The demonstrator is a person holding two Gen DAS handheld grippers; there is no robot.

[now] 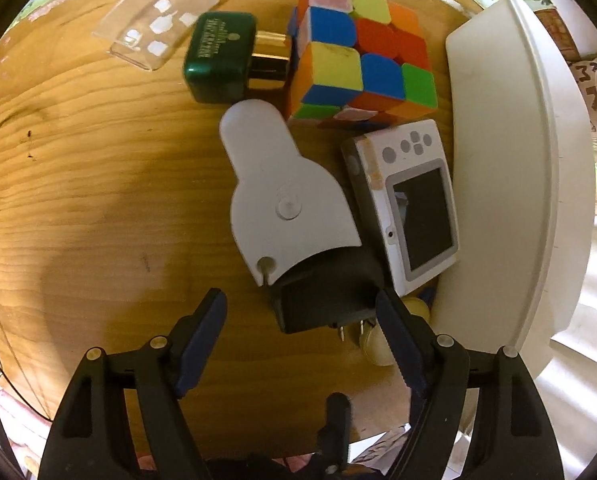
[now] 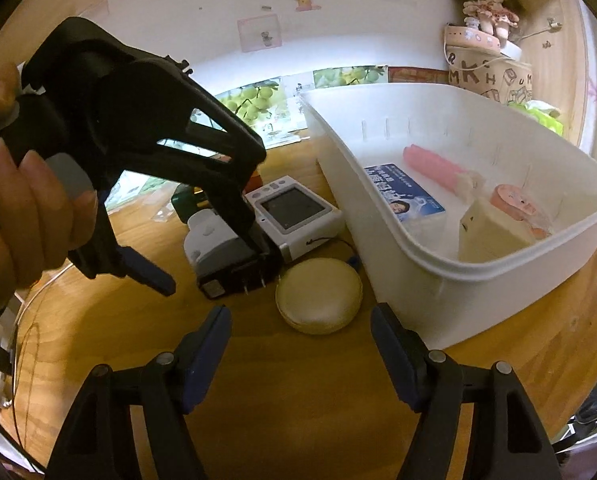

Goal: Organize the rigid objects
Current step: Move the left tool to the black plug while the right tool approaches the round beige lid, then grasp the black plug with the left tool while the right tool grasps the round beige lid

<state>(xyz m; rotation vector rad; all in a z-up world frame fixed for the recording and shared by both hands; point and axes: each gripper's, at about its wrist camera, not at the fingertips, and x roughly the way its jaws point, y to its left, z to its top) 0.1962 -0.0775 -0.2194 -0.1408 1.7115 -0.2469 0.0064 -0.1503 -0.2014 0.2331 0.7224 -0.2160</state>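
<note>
Charger, white-and-black with 2 prongs, lies on the wooden table just beside the small white camera and near the white bin. Left gripper hangs over its black plug end with tongs apart, one fingertip at the plug's edge, nothing clamped. Right gripper is also apart and empty, facing the round cream case. Best to centre the left tongs across the black body, clear of the prongs and camera, before squeezing.
</note>
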